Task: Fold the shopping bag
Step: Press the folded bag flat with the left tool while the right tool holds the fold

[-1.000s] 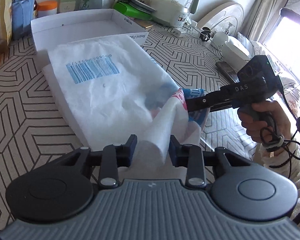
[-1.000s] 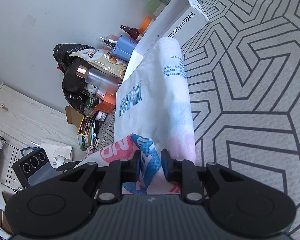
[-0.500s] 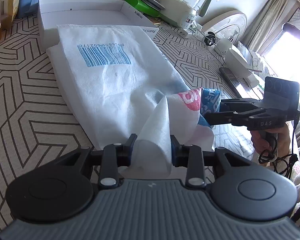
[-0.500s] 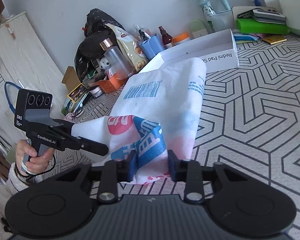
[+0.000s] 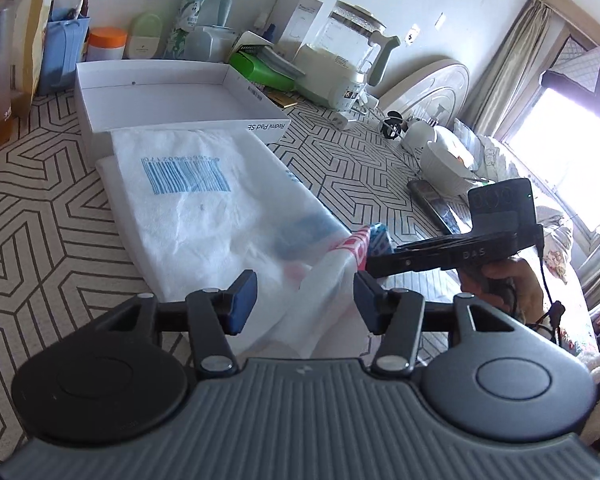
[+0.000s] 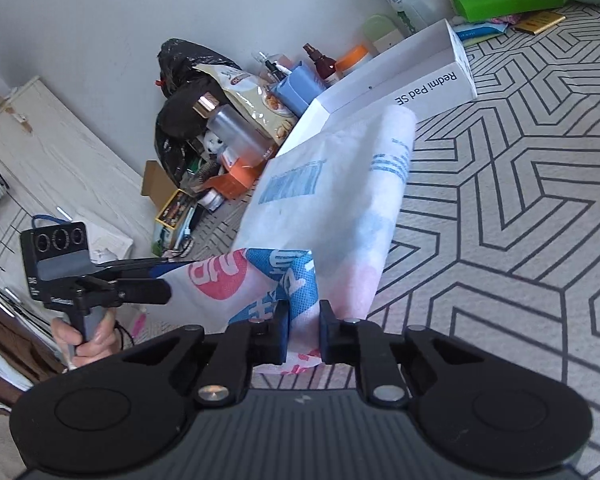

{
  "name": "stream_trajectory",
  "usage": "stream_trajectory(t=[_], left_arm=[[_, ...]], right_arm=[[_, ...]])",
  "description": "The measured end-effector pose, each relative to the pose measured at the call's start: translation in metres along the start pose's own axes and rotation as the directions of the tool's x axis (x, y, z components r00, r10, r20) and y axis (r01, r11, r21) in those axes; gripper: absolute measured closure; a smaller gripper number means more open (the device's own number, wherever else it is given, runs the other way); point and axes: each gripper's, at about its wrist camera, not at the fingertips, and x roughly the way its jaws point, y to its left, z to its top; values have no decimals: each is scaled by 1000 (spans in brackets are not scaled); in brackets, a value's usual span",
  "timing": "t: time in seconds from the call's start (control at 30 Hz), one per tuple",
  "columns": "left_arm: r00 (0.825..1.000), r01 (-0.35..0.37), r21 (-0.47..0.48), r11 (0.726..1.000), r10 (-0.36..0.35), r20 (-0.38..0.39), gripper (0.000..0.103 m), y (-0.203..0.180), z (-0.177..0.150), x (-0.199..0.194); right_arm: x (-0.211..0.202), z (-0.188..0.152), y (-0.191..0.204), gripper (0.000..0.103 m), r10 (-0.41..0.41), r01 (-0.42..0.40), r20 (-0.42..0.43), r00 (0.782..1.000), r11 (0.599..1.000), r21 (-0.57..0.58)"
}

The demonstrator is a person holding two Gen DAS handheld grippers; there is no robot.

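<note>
We have the white shopping bag [image 5: 204,216] lying flat on the patterned table [image 5: 40,216], its far end against the open white box [image 5: 172,96]. Our right gripper [image 6: 303,330] pinches the near printed corner, its jaws having just tightened, so that edge stays lifted for folding. Our left gripper [image 5: 305,300] has just been opening; bag cloth sits loosely between its parted jaws, apparently released.
</note>
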Motion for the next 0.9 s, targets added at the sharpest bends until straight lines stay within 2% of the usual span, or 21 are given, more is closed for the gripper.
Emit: stream_trajectory(t=[0.2, 0.37, 0.43, 0.63, 0.77, 0.9], left_arm=[[1000, -2, 54, 999, 4, -25, 47, -9, -4, 11], [999, -39, 118, 992, 43, -30, 35, -16, -10, 12], [998, -53, 123, 991, 57, -35, 33, -17, -12, 12], [996, -64, 128, 990, 71, -49, 31, -15, -12, 10], [996, -63, 125, 990, 70, -53, 23, -15, -11, 6], [999, -22, 108, 994, 26, -41, 19, -16, -14, 2]], right_arm=[[15, 7, -11, 88, 25, -24, -15, 1000, 997, 68], [17, 12, -19, 88, 57, -52, -28, 998, 988, 148], [19, 16, -24, 88, 76, -68, -34, 997, 979, 194], [28, 23, -42, 88, 134, -112, -38, 990, 927, 358], [28, 21, -54, 88, 172, -155, 5, 985, 874, 460], [27, 20, -58, 88, 164, -153, 22, 986, 854, 497]])
